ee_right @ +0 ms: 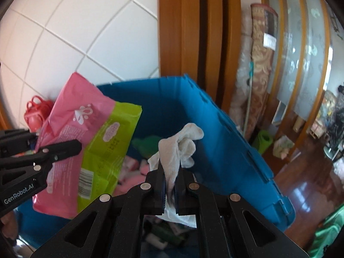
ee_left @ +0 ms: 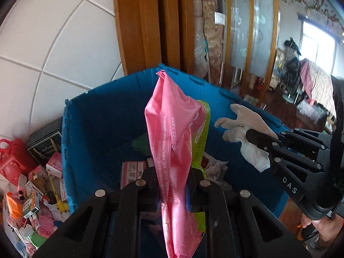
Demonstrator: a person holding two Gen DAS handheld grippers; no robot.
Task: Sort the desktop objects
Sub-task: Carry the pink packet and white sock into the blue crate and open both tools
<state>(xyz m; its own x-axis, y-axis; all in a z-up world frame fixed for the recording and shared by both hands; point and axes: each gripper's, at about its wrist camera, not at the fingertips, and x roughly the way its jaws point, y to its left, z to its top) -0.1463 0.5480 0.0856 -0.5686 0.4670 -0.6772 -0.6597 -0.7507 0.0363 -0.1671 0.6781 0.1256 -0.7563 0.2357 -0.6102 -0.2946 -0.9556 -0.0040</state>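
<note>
My left gripper [ee_left: 172,172] is shut on a pink and green plastic packet [ee_left: 172,129] and holds it upright over a blue bin [ee_left: 103,116]. The packet also shows in the right wrist view [ee_right: 90,137], with the left gripper [ee_right: 79,145] clamped on it. My right gripper [ee_right: 169,169] is shut on a white glove [ee_right: 182,144] over the same blue bin [ee_right: 225,150]. In the left wrist view the right gripper [ee_left: 249,135] holds the glove [ee_left: 243,126] at the bin's right wall. Several packets lie at the bin's bottom.
A heap of small packets and boxes [ee_left: 36,202] lies left of the bin with a red basket [ee_left: 13,161]. A white tiled wall [ee_left: 53,43] and a wooden door frame [ee_left: 150,21] stand behind. Rolled rugs [ee_right: 258,75] lean at the right over a wooden floor [ee_right: 305,185].
</note>
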